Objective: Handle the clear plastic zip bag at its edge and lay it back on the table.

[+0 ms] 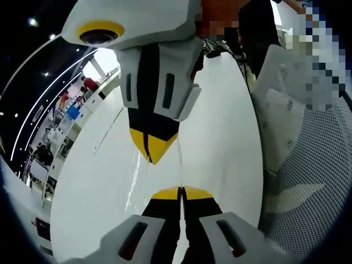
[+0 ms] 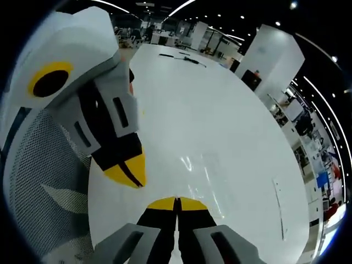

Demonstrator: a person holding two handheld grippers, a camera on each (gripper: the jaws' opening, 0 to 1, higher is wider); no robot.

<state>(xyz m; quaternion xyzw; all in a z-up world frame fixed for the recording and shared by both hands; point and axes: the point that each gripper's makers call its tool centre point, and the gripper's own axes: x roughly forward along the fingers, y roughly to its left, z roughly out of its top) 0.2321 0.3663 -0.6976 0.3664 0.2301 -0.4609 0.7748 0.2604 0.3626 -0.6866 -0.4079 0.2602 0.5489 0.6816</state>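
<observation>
The clear plastic zip bag (image 1: 137, 184) is hard to see and shows mostly as faint glints over the white table (image 1: 220, 137). A thin bag edge runs up from my left gripper (image 1: 180, 192), whose jaws are pressed together on it. My right gripper (image 1: 151, 157) comes in from the top of the left gripper view, jaws also together, its tip at the bag's other side. In the right gripper view the bag (image 2: 203, 173) glints just ahead of my right gripper (image 2: 177, 202). My left gripper (image 2: 135, 175) is close on its left.
A white mesh-backed chair (image 1: 308, 165) stands at the table's edge and appears again as the chair (image 2: 44, 181) on the left. Thin dark items (image 2: 181, 58) lie at the table's far end. A person in orange (image 1: 220, 14) is beyond the table.
</observation>
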